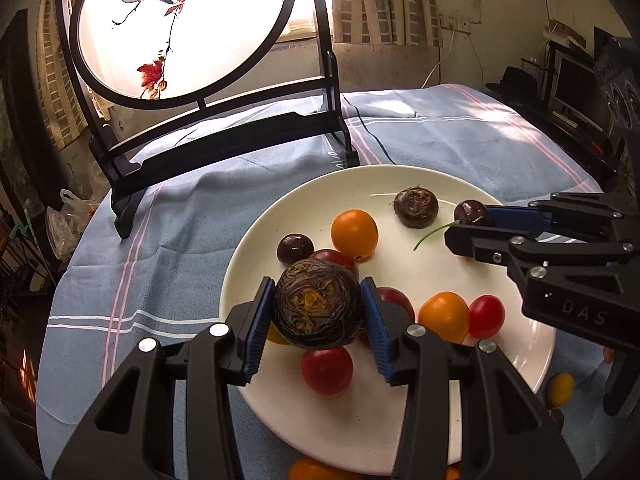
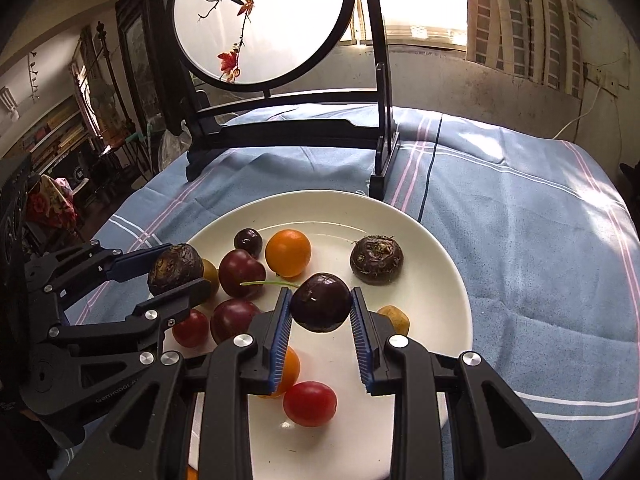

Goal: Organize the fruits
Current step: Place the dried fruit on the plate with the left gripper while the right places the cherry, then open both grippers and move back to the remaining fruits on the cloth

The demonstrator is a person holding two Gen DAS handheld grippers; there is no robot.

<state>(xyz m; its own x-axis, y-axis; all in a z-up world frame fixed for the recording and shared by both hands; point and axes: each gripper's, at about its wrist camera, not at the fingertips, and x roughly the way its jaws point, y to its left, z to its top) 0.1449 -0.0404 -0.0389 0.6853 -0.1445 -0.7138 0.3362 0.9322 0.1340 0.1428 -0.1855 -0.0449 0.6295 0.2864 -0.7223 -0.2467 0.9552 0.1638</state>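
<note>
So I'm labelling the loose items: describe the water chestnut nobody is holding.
On the white plate, look at the far right side. The loose water chestnut sits alone there, dark brown, flattened and rough-topped, unlike the smooth round orange tomato to its left.

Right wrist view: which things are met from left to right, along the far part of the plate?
Water chestnut held by left gripper → small dark cherry → orange tomato → water chestnut lying on the plate.
</note>
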